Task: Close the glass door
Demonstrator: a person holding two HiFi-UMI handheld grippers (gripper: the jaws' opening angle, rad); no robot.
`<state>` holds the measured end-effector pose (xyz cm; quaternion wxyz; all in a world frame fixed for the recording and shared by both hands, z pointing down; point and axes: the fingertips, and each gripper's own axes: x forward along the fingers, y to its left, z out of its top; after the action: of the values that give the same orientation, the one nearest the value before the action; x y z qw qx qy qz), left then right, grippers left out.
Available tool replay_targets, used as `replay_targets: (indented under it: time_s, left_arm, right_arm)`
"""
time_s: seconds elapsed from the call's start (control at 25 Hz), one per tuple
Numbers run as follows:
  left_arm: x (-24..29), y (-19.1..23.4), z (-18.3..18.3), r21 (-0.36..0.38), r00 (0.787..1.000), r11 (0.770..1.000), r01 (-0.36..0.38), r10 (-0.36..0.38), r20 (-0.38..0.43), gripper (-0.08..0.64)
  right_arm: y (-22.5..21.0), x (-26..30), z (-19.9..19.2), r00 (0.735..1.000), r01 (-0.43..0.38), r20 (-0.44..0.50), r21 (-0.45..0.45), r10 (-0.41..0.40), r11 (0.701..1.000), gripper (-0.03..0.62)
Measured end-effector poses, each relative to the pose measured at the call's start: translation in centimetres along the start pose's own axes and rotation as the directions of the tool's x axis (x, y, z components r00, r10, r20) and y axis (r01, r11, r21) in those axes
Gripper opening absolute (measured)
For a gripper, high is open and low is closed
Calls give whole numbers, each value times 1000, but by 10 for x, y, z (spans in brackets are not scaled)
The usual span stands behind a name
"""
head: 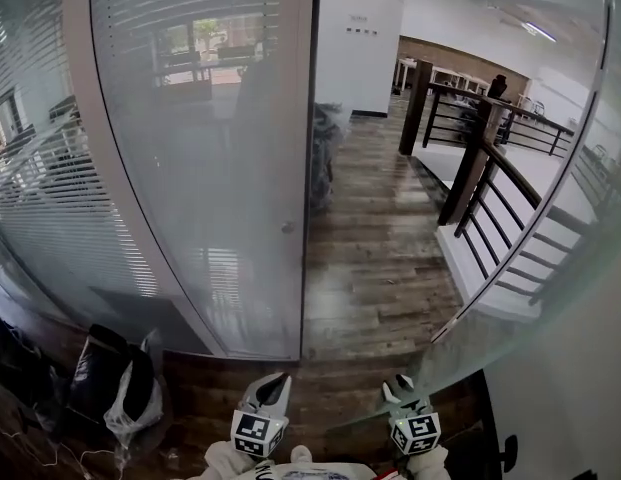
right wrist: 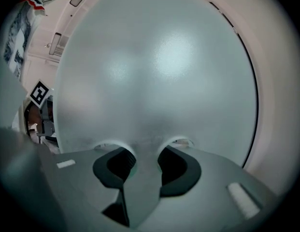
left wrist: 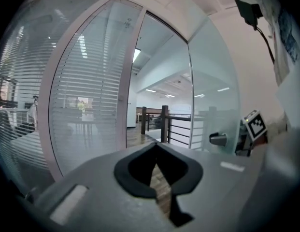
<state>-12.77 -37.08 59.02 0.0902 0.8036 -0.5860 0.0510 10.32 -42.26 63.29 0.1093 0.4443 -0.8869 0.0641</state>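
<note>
The frosted glass door stands open and sweeps from the upper right down to my right gripper. In the right gripper view the door fills the picture. There the right gripper is shut on a grey door handle that runs between its jaws. The left gripper view shows the door, a metal lever handle on its near face, and the right gripper's marker cube just beyond it. My left gripper hangs beside the right one, shut and empty, with its jaws aimed at the doorway.
A fixed frosted panel with blinds and its pale frame bound the doorway on the left. Wood floor runs through it to a dark wooden railing. Plastic bags lie at the lower left.
</note>
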Motion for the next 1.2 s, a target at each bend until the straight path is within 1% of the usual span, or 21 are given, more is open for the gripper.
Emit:
replay_targets:
  time_s: [0.16, 0.28, 0.44, 0.56, 0.68, 0.84, 0.96, 1.2]
  left_arm:
    - [-9, 14, 6, -3, 999, 1000, -30, 30, 21, 3]
    - [-15, 29, 1, 7, 998, 998, -62, 62, 15, 3]
    - [-20, 41, 0, -16, 995, 995, -97, 97, 0, 3]
    - [-23, 55, -2, -5, 992, 991, -130, 130, 1, 3]
    - [-24, 61, -3, -29, 990, 990, -138, 138, -4, 3]
    - [-21, 67, -5, -28, 989, 988, -149, 149, -10, 3]
    - [-17, 71, -1, -32, 988, 988, -152, 152, -10, 3]
    - [-10, 85, -9, -42, 985, 984, -173, 172, -28, 3]
  right_arm:
    - [2, 18, 3, 1000, 13, -15, -5, -13, 1000, 137]
    - [4, 33, 6, 999, 22, -24, -5, -22, 1000, 138]
    - [4, 52, 10, 998, 25, -49, -2, -25, 1000, 138]
    - [6, 68, 12, 997, 29, -73, -5, -30, 1000, 138]
    - [9, 84, 15, 997, 34, -70, -8, -35, 999, 140]
    - [10, 103, 21, 998, 45, -51, -8, -45, 999, 140]
    - [9, 119, 24, 996, 57, -70, -2, -57, 998, 140]
    - [14, 145, 28, 994, 56, -93, -18, -58, 998, 139]
